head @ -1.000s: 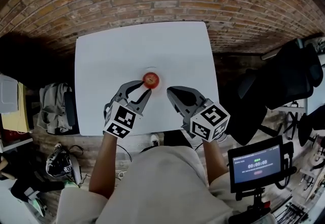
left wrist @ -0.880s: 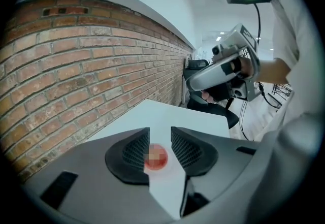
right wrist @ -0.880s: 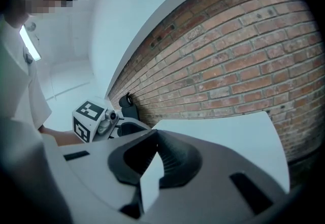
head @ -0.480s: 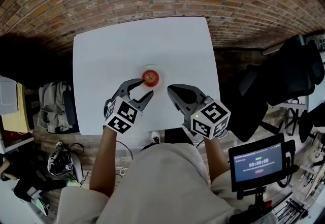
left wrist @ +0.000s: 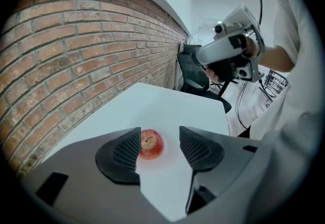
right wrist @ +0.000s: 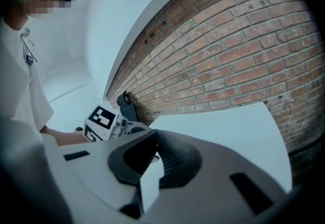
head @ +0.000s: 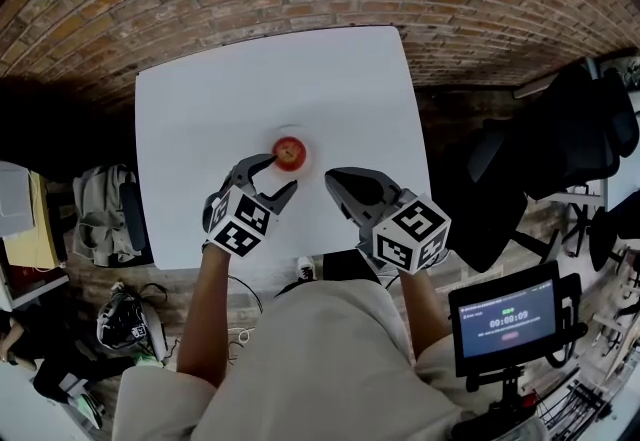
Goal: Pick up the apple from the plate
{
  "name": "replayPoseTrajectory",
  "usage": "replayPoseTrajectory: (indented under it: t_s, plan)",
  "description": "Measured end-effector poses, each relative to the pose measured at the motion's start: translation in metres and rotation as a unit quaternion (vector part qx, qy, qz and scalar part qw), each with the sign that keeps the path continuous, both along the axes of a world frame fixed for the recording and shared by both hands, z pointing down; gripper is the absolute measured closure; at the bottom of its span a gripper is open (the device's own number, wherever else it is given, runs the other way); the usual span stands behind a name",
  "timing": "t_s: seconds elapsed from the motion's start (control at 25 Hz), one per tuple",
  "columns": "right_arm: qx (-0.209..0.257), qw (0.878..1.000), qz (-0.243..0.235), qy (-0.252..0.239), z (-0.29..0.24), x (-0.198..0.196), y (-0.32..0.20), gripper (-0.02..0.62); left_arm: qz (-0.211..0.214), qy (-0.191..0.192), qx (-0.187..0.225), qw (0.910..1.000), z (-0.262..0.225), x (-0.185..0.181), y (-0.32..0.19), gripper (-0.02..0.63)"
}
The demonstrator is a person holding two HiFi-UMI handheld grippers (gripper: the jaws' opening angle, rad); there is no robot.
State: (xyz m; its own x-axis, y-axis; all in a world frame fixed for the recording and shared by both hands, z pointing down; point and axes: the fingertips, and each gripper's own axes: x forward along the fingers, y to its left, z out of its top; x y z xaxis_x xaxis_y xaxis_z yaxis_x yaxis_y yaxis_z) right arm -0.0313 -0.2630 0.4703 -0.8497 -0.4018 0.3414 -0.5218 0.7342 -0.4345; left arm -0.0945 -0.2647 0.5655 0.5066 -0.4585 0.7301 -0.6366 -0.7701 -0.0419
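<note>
One apple just beyond left gripper

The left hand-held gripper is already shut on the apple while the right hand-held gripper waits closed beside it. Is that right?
Not quite. The left hand-held gripper is open, not shut on the apple. The left gripper view shows its jaws, which have just been opening, standing apart with the apple ahead in their gap, ungripped. The right hand-held gripper does wait closed.

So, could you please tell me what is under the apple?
A white plate, faint against the white table; the apple covers the plate's middle.
</note>
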Motion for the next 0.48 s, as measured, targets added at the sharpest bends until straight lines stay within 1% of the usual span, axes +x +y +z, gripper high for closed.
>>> replayPoseTrajectory:
  t_s: [0.32,0.4,0.48]
  plan:
    - [-0.016,1.0,0.0,0.002,0.009,0.0,0.003,0.594,-0.009,-0.007,-0.018,0.9998,0.018,-0.004,-0.007,0.341]
    - [-0.018,1.0,0.0,0.004,0.011,0.001,0.003,0.594,-0.001,-0.013,-0.027,0.9995,0.024,-0.004,-0.007,0.306]
    - [-0.021,1.0,0.0,0.006,0.014,0.002,0.003,0.594,0.006,-0.019,-0.032,0.9993,0.03,-0.003,-0.008,0.286]
